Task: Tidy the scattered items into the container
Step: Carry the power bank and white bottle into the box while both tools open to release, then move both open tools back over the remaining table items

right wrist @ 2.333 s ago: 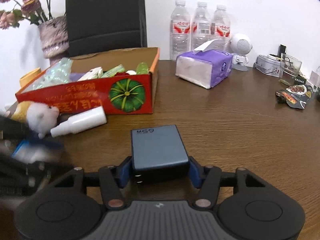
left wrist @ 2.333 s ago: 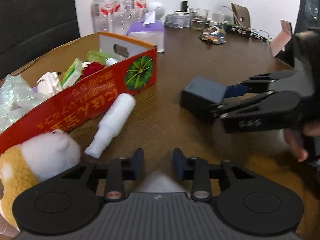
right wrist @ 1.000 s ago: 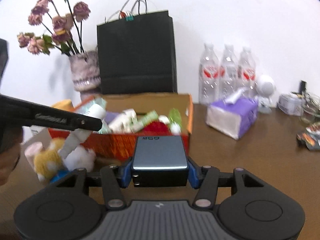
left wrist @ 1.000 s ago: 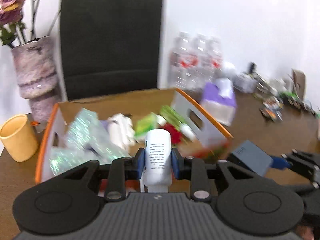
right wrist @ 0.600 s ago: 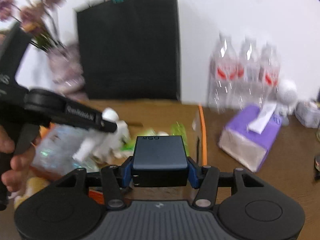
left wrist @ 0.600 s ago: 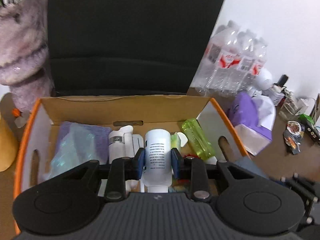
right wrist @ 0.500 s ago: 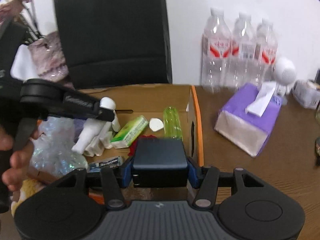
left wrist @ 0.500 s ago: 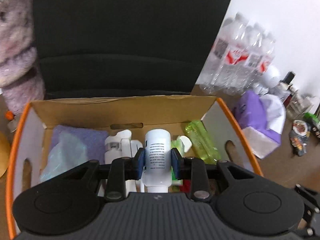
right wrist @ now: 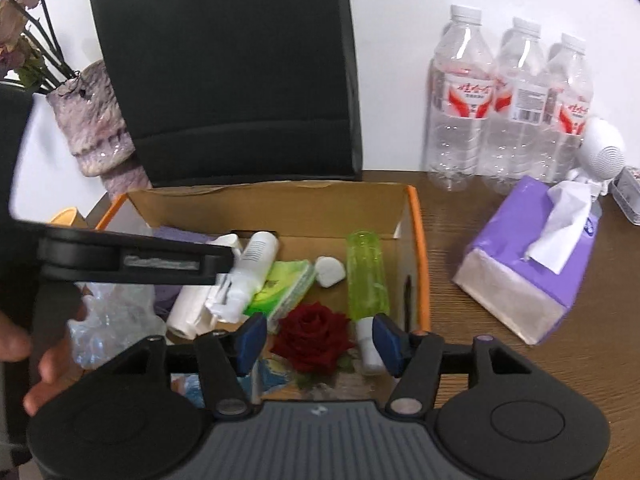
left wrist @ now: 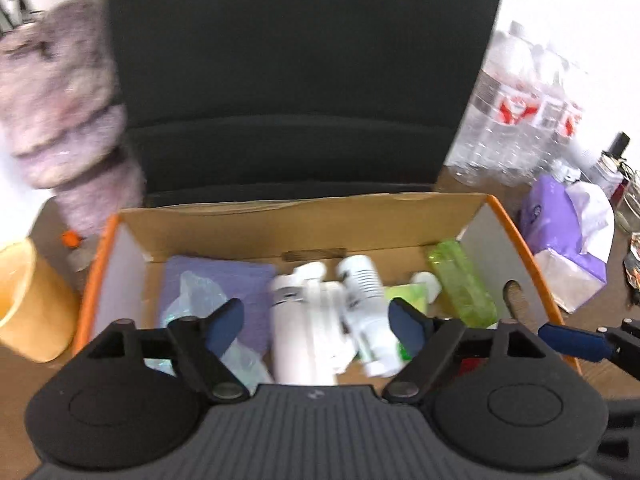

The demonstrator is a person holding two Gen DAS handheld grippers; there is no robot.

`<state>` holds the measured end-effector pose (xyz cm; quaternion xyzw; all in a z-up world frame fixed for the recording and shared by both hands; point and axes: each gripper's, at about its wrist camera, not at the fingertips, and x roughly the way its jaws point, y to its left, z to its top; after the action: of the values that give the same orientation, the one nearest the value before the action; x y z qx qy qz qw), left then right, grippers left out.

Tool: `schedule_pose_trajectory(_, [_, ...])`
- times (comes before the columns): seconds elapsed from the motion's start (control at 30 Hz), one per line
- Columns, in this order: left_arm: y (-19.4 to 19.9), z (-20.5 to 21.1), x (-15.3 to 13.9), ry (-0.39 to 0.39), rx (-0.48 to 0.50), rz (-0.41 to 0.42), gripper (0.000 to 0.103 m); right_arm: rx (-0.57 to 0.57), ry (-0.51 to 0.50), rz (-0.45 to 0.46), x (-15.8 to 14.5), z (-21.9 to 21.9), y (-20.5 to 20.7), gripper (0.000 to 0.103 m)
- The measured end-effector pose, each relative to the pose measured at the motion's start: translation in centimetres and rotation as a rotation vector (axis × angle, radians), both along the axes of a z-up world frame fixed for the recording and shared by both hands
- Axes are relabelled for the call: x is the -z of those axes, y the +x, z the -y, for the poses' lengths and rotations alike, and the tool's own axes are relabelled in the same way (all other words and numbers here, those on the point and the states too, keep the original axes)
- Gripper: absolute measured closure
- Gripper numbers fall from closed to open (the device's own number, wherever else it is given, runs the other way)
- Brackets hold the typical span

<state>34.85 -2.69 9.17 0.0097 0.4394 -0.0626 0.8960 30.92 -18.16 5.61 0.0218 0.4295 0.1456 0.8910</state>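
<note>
The orange-rimmed cardboard box [left wrist: 304, 220] [right wrist: 416, 240] holds several items. The white bottle [left wrist: 366, 300] [right wrist: 250, 268] lies in it on other white items. My left gripper [left wrist: 318, 322] hangs open over the box, empty. My right gripper [right wrist: 316, 336] is open and empty above the box's right part, over a red rose [right wrist: 314, 338] and a green bottle [right wrist: 366, 272]. The dark power block is not in sight. In the right wrist view the left gripper's finger [right wrist: 132, 260] crosses the box.
A black bag [right wrist: 228, 72] stands behind the box. A vase [right wrist: 92, 128] and a yellow cup [left wrist: 28, 304] stand to its left. A purple tissue pack [right wrist: 532, 260] and three water bottles [right wrist: 508, 104] are to its right on the wooden table [right wrist: 500, 360].
Both grippers have opened. The white bottle dropped from the left gripper into the box. The dark block has left the right gripper and is out of sight.
</note>
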Motion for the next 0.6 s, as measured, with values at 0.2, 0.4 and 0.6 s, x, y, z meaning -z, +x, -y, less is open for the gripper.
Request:
schedule_pose_trajectory(0.2, [-3.8,-1.8,-1.5,0.012,-0.030,0.038,0.000,0.010,0.004,0.003,-0.8,-1.2,-1.0,0.015])
schedule_pose_trajectory(0.4, [-7.9,-3.3,-2.8,0.020,-0.071,0.053,0.000,-0.018,-0.041,0.011,-1.8,-2.8,-3.4,0.014])
schedule_pose_trajectory(0.6, [-12.1,-5.7,-3.5,-0.003,-0.107,0.076,0.000,-0.043,-0.068,0.026,-2.4,-3.5,-6.4,0.013])
